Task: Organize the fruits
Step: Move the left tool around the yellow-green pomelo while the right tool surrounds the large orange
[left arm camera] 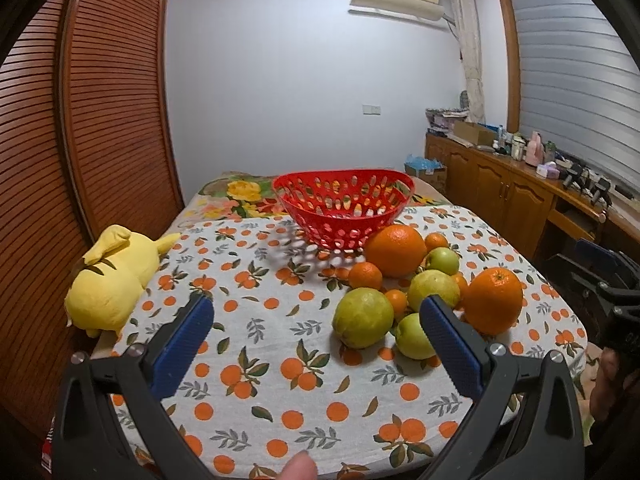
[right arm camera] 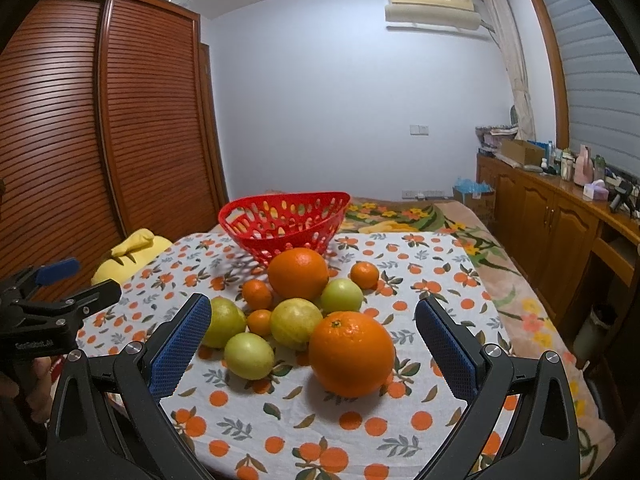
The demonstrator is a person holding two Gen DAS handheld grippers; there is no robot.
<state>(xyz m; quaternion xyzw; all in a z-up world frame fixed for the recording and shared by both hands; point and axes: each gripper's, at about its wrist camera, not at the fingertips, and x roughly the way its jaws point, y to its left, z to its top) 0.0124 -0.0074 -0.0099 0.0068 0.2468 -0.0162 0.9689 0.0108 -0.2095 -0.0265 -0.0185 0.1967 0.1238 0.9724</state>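
Observation:
A red perforated basket [left arm camera: 343, 208] [right arm camera: 282, 224] stands empty at the far side of the orange-print tablecloth [left arm camera: 280, 360]. In front of it lies a cluster of fruit: two big oranges [left arm camera: 396, 250] [left arm camera: 494, 300] [right arm camera: 351, 354] [right arm camera: 298, 273], several small tangerines [left arm camera: 365, 276] [right arm camera: 364, 275], and several yellow-green fruits [left arm camera: 363, 317] [right arm camera: 296, 323]. My left gripper [left arm camera: 316, 312] is open, hovering above the cloth just left of the cluster. My right gripper [right arm camera: 314, 316] is open too, with the nearest big orange lying between its blue pads, untouched.
A yellow plush toy [left arm camera: 112, 280] [right arm camera: 128, 254] lies at the table's left edge. A slatted wooden wardrobe [left arm camera: 100, 112] stands to the left. Cluttered wooden cabinets [left arm camera: 512, 188] run along the right wall. A floral blanket [right arm camera: 460, 232] lies behind the cloth.

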